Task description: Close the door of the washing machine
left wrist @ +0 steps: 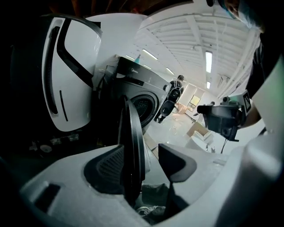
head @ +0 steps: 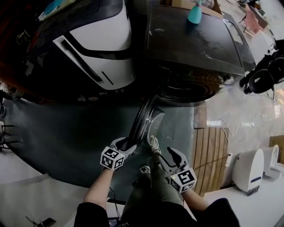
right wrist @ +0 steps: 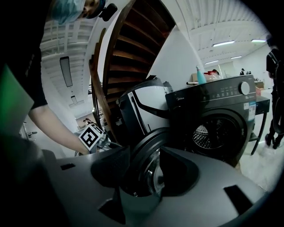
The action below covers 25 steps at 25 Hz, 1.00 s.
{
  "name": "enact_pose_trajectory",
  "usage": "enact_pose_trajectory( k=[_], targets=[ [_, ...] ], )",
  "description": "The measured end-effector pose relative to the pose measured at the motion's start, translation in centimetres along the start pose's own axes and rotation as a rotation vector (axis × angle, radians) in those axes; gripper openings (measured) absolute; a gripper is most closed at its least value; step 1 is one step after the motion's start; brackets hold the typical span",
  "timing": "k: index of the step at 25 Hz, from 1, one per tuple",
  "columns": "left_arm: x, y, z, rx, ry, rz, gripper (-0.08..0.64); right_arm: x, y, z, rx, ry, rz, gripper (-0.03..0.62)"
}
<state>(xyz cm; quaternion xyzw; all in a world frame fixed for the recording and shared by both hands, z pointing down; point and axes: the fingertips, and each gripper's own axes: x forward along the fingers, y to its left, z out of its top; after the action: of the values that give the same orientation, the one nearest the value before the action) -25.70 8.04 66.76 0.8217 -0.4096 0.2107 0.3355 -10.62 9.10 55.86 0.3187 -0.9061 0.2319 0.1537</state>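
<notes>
The dark front-loading washing machine (head: 195,44) stands ahead with its drum opening (head: 186,88) uncovered. Its round door (head: 148,119) hangs swung out toward me, edge-on. My left gripper (head: 128,144) is at the door's near edge. In the left gripper view the door rim (left wrist: 132,146) runs between the jaws, close against the left pad (left wrist: 108,166) and apart from the right pad (left wrist: 177,162), so this gripper (left wrist: 146,162) is open. My right gripper (head: 163,150) is open on the door's other side. Its jaws stand wide, with the door glass (right wrist: 153,175) between them.
A white curved appliance (head: 102,48) stands left of the washer. A teal bottle (head: 195,13) sits on the washer's top. A wooden slatted panel (head: 213,155) and white units (head: 248,168) are at the right. A person in dark clothes (head: 266,73) stands beyond. A wooden staircase (right wrist: 133,53) rises behind.
</notes>
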Motion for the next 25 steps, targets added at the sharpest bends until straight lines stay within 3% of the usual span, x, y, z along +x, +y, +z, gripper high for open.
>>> enact_pose_trajectory(
  k=[6,11,25],
  targets=[
    [4.4,-7.4,0.1,-0.02,0.006,-0.118,0.229,-5.5,-2.3,-1.7,0.06,-0.02,-0.11,0.19],
    [9.1,-13.1,1.5,-0.009,0.034,-0.224,0.223,-8.8,-6.9,-2.6,0.106,-0.039,-0.211,0.19],
    [23.3,-21.3,11.5,0.076,0.089,-0.359,0.196,-14.2,-24.6,-0.1,0.193,-0.07,-0.391,0.186]
  ],
)
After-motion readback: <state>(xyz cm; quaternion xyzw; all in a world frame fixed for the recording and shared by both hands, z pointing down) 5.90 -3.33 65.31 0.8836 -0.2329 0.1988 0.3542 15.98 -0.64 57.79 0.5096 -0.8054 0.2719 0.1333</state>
